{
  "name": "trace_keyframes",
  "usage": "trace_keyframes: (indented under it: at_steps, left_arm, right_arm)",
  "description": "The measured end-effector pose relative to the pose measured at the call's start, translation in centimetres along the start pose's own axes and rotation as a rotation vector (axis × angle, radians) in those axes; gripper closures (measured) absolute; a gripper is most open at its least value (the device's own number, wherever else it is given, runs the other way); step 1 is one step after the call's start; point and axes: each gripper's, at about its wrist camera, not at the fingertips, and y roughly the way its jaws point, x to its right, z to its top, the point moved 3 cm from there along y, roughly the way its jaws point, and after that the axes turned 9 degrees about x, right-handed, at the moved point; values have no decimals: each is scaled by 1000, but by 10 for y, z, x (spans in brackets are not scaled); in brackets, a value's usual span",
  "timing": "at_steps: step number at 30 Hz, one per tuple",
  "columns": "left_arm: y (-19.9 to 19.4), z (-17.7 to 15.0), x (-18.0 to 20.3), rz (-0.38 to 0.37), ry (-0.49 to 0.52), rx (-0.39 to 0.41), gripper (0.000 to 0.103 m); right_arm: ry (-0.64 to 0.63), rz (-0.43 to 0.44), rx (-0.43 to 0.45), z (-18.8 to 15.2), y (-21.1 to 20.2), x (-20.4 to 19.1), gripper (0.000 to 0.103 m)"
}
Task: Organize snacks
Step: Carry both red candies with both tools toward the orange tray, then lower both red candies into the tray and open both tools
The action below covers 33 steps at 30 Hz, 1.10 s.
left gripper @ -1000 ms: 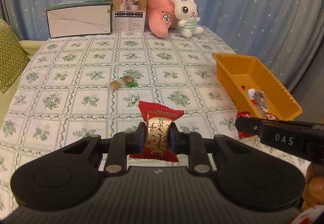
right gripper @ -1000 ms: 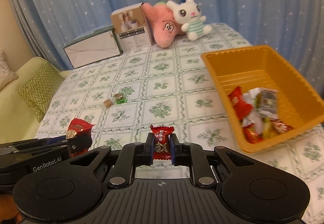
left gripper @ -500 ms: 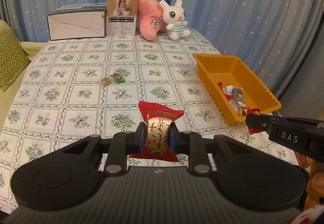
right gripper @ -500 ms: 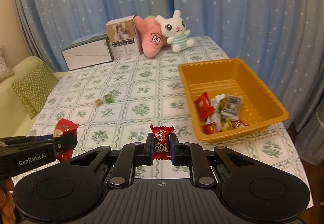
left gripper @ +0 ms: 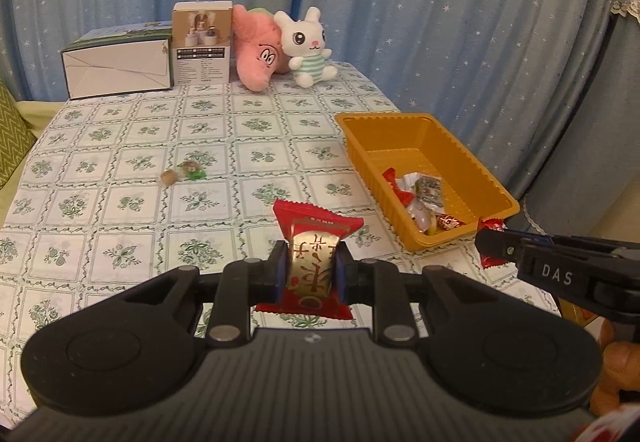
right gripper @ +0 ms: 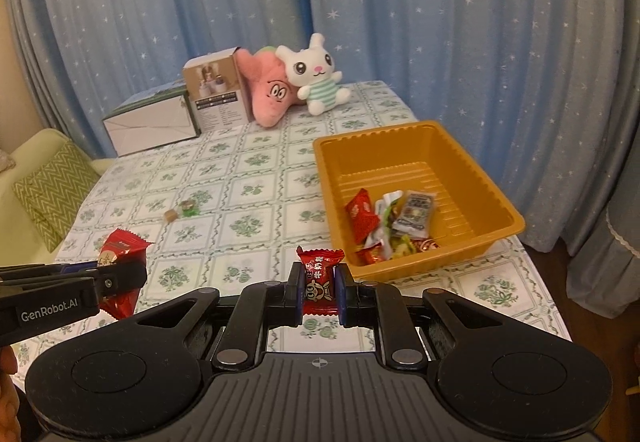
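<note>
Blue star-dotted curtains hang behind a table under a green-and-white floral checked cloth (right gripper: 256,210). Above it, the left gripper (left gripper: 311,272) is clamped on a red-and-gold wrapped snack pack (left gripper: 314,266), and the right gripper (right gripper: 319,288) pinches a small red wrapped candy (right gripper: 319,278). Both hang short of the orange plastic ribbed tray (right gripper: 476,170), which already holds several wrappers. This looks like the carry step; next, each piece must travel over the rim before release. Two small candies (right gripper: 182,211) lie loose mid-table.

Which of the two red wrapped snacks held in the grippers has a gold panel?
The larger red packet in the left gripper; the right gripper's small red candy has none.
</note>
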Motion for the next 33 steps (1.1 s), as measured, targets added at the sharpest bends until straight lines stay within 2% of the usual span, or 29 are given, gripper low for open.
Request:
trace_keyframes:
  at_steps: [17,33]
  left_arm:
    - [16,6,27,-61,24,-10,82]
    - [61,20,84,-172,62,-30,82]
  right_arm:
    - [30,-44,15,6,-1,26,87]
    - [81,-122,37,21,7,79,87]
